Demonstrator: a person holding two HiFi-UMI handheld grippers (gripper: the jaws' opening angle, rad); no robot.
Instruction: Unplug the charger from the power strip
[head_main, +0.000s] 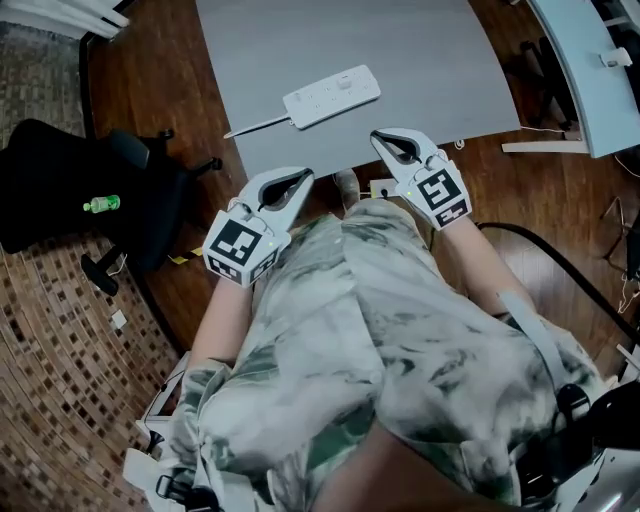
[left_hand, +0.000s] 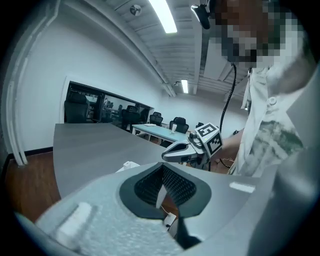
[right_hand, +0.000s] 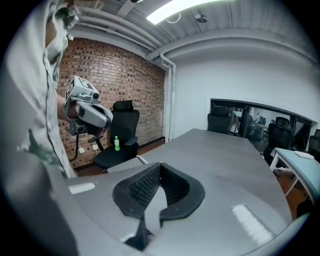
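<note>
A white power strip (head_main: 332, 96) lies on the grey table (head_main: 420, 50), and its white cable (head_main: 255, 127) runs off to the left. A small raised white piece (head_main: 347, 80) sits on top of the strip, too small to tell what it is. Both grippers hang over the floor just short of the table's near edge, apart from the strip. My left gripper (head_main: 304, 177) (left_hand: 162, 168) is shut and empty. The right gripper (head_main: 381, 137) (right_hand: 159, 165) is also shut, with nothing in it. A corner of the strip (left_hand: 128, 165) peeks over the left jaws.
A black office chair (head_main: 70, 185) with a green bottle (head_main: 101, 204) on it stands on the wood floor to the left. A small white box (head_main: 383, 187) lies on the floor by the table edge. A second pale table (head_main: 590, 70) stands at the right.
</note>
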